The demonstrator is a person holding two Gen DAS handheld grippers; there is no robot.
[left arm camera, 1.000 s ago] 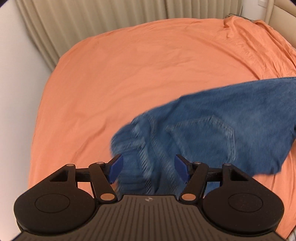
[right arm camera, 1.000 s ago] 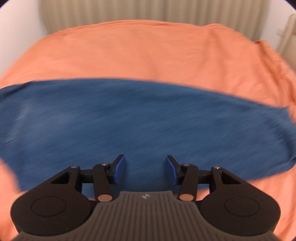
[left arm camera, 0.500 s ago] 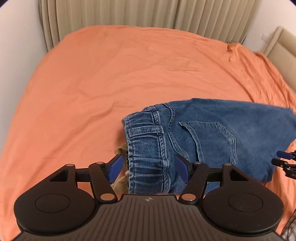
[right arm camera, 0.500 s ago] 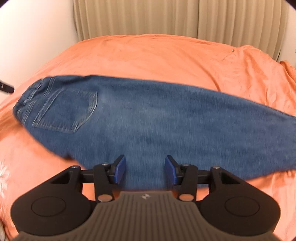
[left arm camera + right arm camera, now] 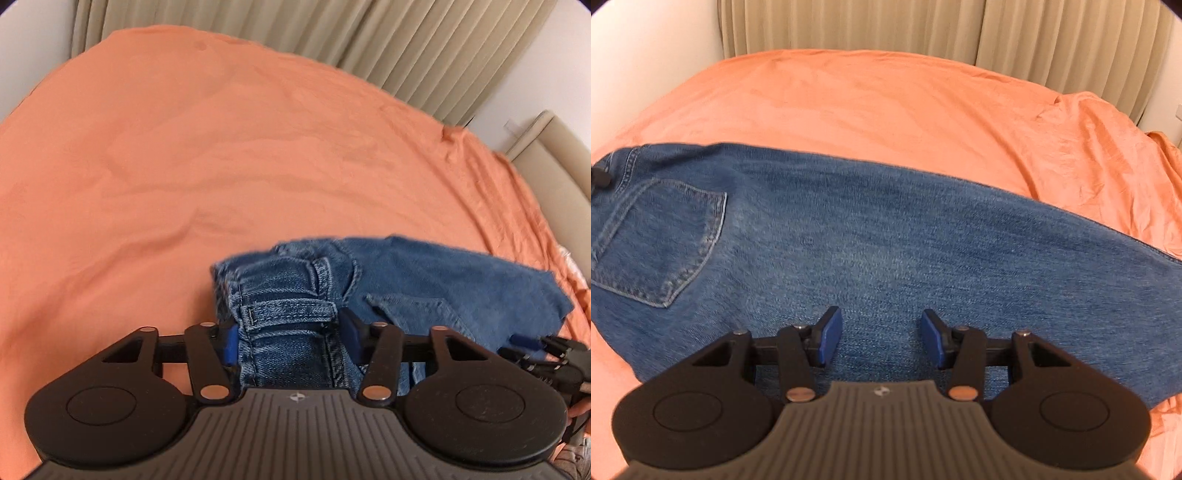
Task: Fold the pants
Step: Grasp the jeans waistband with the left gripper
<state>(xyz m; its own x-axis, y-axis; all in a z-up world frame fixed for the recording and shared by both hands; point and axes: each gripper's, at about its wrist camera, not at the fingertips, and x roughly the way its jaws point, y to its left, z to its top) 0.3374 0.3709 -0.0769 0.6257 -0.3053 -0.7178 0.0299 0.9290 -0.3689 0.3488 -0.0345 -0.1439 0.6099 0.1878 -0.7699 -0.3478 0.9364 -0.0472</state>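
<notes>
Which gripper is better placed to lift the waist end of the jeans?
Probably the left gripper: its jaws, just closing, pinch the jeans waistband. The right gripper sits over the leg, apparently holding cloth.

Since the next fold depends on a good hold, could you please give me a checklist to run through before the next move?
1. Waistband between left claw pads, jaws having just been closing onto it: ok.
2. Right claw gripping jeans: cannot tell; denim shows between its pads.
3. Jeans flat on sheet: not ok, waistband end bunched.
4. Back pocket facing up: ok.
5. Leg hems aligned: cannot tell, out of frame.
</notes>
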